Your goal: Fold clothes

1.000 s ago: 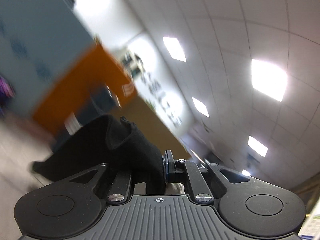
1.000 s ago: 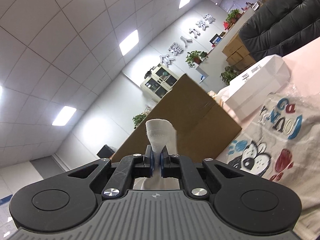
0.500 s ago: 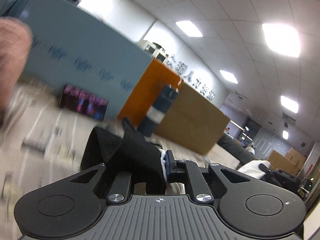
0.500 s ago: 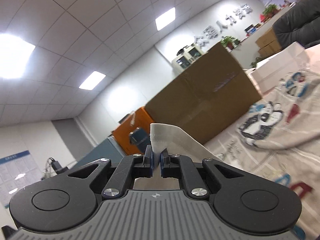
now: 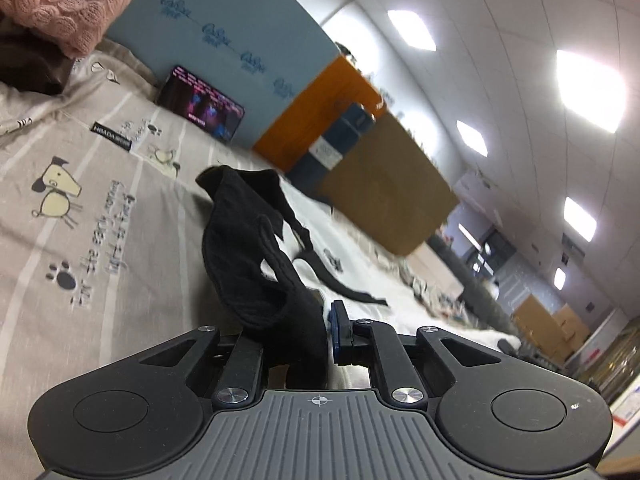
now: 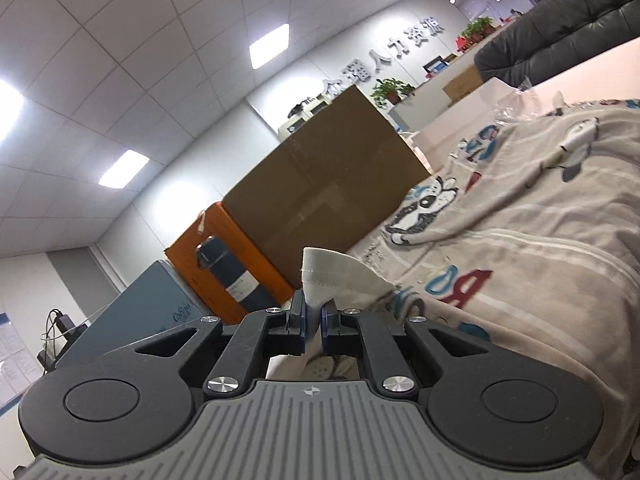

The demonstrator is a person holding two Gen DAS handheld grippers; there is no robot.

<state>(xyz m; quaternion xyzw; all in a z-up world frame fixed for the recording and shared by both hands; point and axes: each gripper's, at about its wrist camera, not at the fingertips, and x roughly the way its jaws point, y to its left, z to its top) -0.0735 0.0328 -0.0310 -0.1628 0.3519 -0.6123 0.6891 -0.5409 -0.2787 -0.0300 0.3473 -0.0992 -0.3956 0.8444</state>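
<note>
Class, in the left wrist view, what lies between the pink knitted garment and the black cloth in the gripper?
Left wrist view: printed grey bedsheet, between pink knitted garment and black cloth.

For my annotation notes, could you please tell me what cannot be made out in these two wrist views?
- Left wrist: the left gripper has one fingertip hidden under the black garment.
- Right wrist: the white cloth runs down behind the right gripper, so its full shape is hidden.

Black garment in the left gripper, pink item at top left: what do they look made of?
Black garment: soft matte knit, probably cotton jersey; it drapes limp, with thin straps. Pink item: chunky textured knit or crochet, with raised round motifs; the fibre is unclear.
</note>
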